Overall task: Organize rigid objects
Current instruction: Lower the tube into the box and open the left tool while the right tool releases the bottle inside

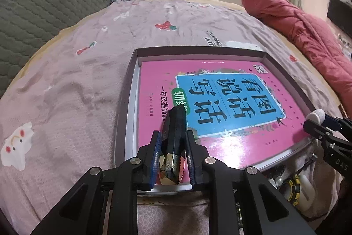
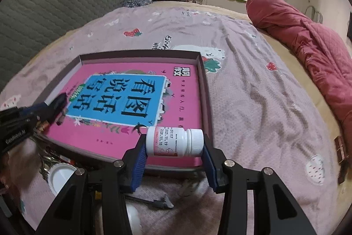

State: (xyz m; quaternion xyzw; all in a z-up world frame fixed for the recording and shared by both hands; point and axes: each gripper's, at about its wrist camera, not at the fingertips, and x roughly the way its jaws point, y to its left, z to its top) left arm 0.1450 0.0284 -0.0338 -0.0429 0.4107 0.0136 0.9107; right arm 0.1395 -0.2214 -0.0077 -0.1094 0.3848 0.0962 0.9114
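A shallow grey box (image 1: 132, 72) lies on the bed with a pink and blue book (image 1: 220, 98) flat inside it. My left gripper (image 1: 172, 147) is shut on a dark glossy faceted object (image 1: 173, 136), held over the book's near left corner. My right gripper (image 2: 173, 147) is shut on a white pill bottle (image 2: 173, 141), lying sideways with its cap to the right, over the box's near right corner (image 2: 204, 102). The book also shows in the right wrist view (image 2: 123, 107). The right gripper shows at the right edge of the left wrist view (image 1: 316, 122).
The bed has a pink printed sheet (image 1: 77, 80). A red quilt (image 2: 308, 43) lies along the right side. Small items lie near the box's front edge: a white lid (image 2: 59, 175), a black tool (image 2: 154, 202), a yellow and black object (image 1: 293, 188). A grey headboard (image 1: 44, 3) stands at left.
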